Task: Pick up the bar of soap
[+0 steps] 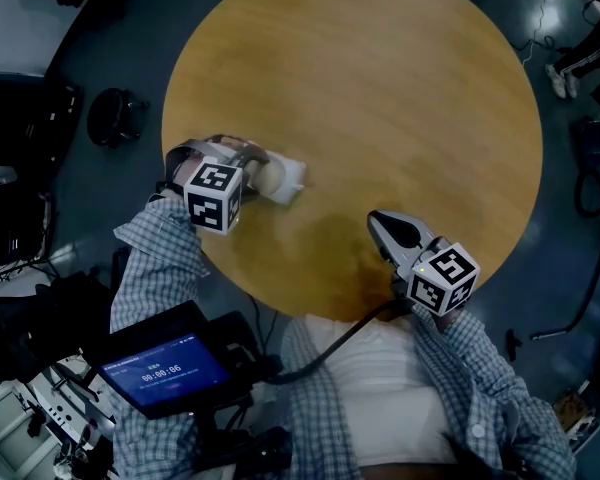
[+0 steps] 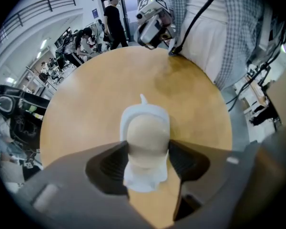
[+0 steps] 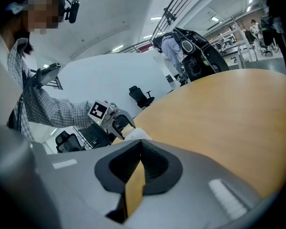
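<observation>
On the head view I have one round wooden bench [image 1: 380, 98] with a single white dish [image 1: 294, 173] lying near its left edge. The one bar of soap [image 1: 271, 176] sits in that dish, pale and rounded. My left hand-held gripper [image 1: 261, 176] reaches in over the bench's left edge, lying low and pointing toward the bench's middle, with its jaws either side of the bar. My right hand-held gripper [image 1: 379, 221] sits over the near edge of the bench, angled up and to the left, well apart from the dish. That makes two grippers, each on a checked sleeve.

On the left gripper view I look along the jaws across the bench top. The dish rim [image 2: 144, 111] curves round the far end of the soap [image 2: 147, 137], and the bar stands up out of it, the only thing in it. Both ribbed pads [image 2: 110, 164] meet the sides of the bar, so this gripper is clamped on the soap, which is in the dish on the bench.

On the right gripper view the two jaws are clenched, with only a thin sliver of bench showing below where they meet and nothing held. Far off by the bench's left edge I see the other gripper [image 3: 122, 126] at the white dish [image 3: 136, 134].
</observation>
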`<state>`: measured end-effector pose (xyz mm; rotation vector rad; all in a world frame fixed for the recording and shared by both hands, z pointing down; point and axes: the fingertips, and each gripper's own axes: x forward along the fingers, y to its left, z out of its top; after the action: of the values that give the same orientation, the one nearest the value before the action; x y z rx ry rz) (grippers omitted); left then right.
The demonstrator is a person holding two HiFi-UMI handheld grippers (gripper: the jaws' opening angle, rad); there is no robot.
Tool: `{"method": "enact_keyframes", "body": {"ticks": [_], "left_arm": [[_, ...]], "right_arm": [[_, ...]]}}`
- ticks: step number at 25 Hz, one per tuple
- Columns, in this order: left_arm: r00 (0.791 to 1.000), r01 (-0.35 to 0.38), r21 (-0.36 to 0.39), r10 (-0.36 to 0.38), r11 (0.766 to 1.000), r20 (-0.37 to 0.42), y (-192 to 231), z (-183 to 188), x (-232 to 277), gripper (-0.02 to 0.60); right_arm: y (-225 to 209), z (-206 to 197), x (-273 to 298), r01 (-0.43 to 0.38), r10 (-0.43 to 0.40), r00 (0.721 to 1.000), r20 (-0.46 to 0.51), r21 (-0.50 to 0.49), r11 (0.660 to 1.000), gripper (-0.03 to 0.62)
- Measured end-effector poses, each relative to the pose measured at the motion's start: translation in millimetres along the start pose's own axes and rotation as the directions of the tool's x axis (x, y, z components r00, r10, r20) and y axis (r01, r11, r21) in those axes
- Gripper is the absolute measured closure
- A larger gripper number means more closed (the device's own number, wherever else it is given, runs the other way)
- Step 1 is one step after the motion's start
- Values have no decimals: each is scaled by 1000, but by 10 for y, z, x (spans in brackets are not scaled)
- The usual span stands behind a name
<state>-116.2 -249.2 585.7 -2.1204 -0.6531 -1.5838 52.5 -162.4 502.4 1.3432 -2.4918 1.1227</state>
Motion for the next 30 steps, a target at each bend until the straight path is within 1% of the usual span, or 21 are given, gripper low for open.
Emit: {"method": "enact_keyframes", "body": {"ticks": [3,5,6,8,9,10,11,12,13,14,17,18,19,20,22,23,24,25,27,29,30], "left_arm": [[1000,-17,-19,17,1000,9,-4,-25,-5,318],[999,-38,-46,39,998,22,7,-50,-10,319],[998,-50,-71,53,996,34,21,-62,-19,319],[994,-75,-154,87,985,71,59,-57,-61,321],[988,-92,-209,115,974,101,74,-22,-92,321],[978,-111,-271,153,956,140,81,39,-132,322],[963,-129,-337,199,933,183,76,121,-182,322],[941,-145,-402,252,904,227,63,213,-241,324],[912,-157,-465,309,871,269,52,301,-308,324],[878,-165,-527,368,834,306,48,380,-385,324],[769,-153,-676,516,721,377,38,560,-623,325],[733,-141,-721,561,678,385,29,596,-683,325],[692,-122,-768,609,628,388,22,630,-745,325],[645,-95,-813,657,575,389,10,665,-809,326],[543,-28,-879,746,476,386,-43,729,-936,327],[492,6,-902,784,432,378,-81,754,-995,327],[442,39,-919,818,393,368,-125,776,-1041,327],[395,71,-931,846,359,357,-176,802,-1077,327],[307,136,-943,892,305,333,-295,887,-1153,327],[227,200,-944,924,264,307,-438,1012,-1255,327],[194,227,-941,936,249,294,-508,1072,-1301,327]], "right_arm": [[21,-20,39,-8,8,1000,2,-6,1000,591],[20,-35,71,-11,11,1000,6,-9,1000,591],[12,-35,88,-12,12,1000,8,-11,1000,591],[-8,-13,104,-14,14,1000,13,-15,1000,591],[-9,2,91,-15,15,1000,16,-19,1000,591],[5,16,58,-16,16,1000,21,-23,1000,591],[33,26,5,-16,17,1000,26,-28,999,591],[73,31,-60,-17,18,999,33,-34,999,591],[114,33,-122,-17,19,999,39,-41,999,591],[151,35,-171,-19,21,999,44,-48,999,591],[213,68,-235,-31,35,998,56,-70,997,591],[227,83,-245,-37,41,997,59,-76,996,591],[243,96,-257,-42,47,997,61,-81,996,590],[263,107,-270,-48,53,997,62,-88,995,591],[308,115,-294,-60,67,996,64,-103,993,591],[328,115,-304,-66,73,995,64,-110,992,591],[344,115,-313,-71,79,995,65,-116,991,591],[358,118,-325,-77,86,994,66,-121,990,591],[393,145,-374,-89,98,993,71,-130,988,591],[464,202,-468,-99,111,991,78,-140,985,591],[502,232,-509,-105,117,990,81,-144,984,591]]}}
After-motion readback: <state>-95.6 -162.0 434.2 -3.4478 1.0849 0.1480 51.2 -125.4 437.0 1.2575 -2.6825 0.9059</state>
